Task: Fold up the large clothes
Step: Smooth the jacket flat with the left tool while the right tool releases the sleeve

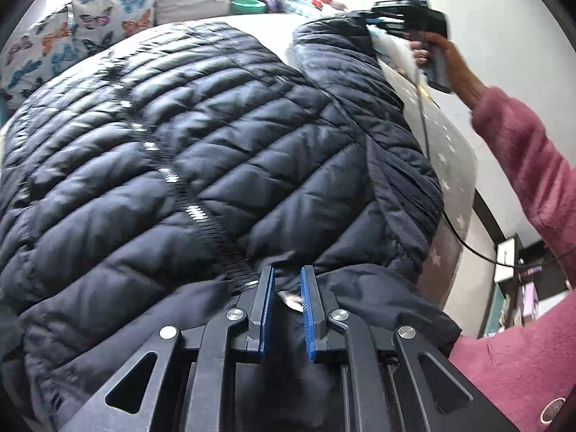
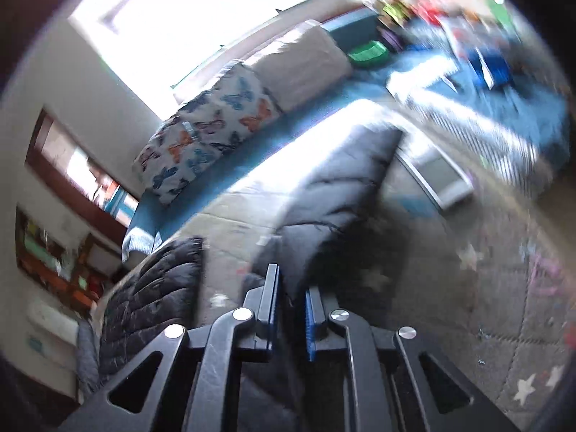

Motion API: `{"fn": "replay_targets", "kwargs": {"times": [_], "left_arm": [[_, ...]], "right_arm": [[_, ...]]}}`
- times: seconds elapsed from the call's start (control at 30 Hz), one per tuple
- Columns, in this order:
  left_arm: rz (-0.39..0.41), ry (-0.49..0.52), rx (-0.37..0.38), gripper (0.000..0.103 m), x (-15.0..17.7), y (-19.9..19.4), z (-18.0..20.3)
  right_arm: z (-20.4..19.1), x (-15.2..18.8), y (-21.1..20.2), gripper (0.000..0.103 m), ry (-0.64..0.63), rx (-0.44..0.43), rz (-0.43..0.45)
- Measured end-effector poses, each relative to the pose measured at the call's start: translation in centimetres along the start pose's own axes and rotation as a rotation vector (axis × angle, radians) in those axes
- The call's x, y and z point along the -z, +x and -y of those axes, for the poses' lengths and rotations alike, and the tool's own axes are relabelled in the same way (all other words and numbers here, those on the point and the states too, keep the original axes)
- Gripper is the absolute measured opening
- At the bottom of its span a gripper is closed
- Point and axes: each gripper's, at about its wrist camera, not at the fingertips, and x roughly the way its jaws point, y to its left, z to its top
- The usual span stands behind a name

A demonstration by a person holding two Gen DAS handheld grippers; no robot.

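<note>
Fold barely begun, by the look of it. The dark quilted jacket (image 1: 201, 165) lies spread front-up on a pale star-print mat (image 1: 457, 165), zipper (image 1: 169, 176) running up the middle, body still flat and unfolded. One sleeve (image 1: 345, 72) is lifted off the mat toward the far side; the other sleeve and the body folds look still to do.

Left gripper (image 1: 288, 298) points steeply down at the near edge of the jacket, jaws nearly closed with dark fabric pinched between the blue pads (image 1: 268, 309).

Right gripper (image 2: 289, 306) is closed on the end of the sleeve, held out in the person's hand (image 1: 432, 54), pink sleeve (image 1: 532, 165) extended across the mat. Right view is blurred. Butterfly cushions (image 1: 90, 28) sit beyond.
</note>
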Motion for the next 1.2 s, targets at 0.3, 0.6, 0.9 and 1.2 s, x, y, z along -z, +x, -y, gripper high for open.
{"fn": "replay_targets", "kwargs": {"times": [0.3,0.6,0.9,1.2], "left_arm": [[0.152,-0.151,-0.056,0.016,3.6,-6.6,-4.2],[0.281,-0.291,-0.096,0.016,9.1,-12.3,-9.1],[0.348,-0.364,-0.094,0.016,13.7,-15.3,-11.2],[0.425,-0.323,-0.105,0.025,13.0,-17.9,-10.0]], "right_arm": [[-14.8,2.6,-7.0,0.013,-0.323,-0.107,0.117],[-27.0,11.6,-9.8,0.013,-0.606,-0.262,0.036],[-32.6,28.5,-7.2,0.013,-0.986,-0.322,-0.276],[-30.9,30.2,-10.1,0.013,-1.064,-0.305,-0.293]]}}
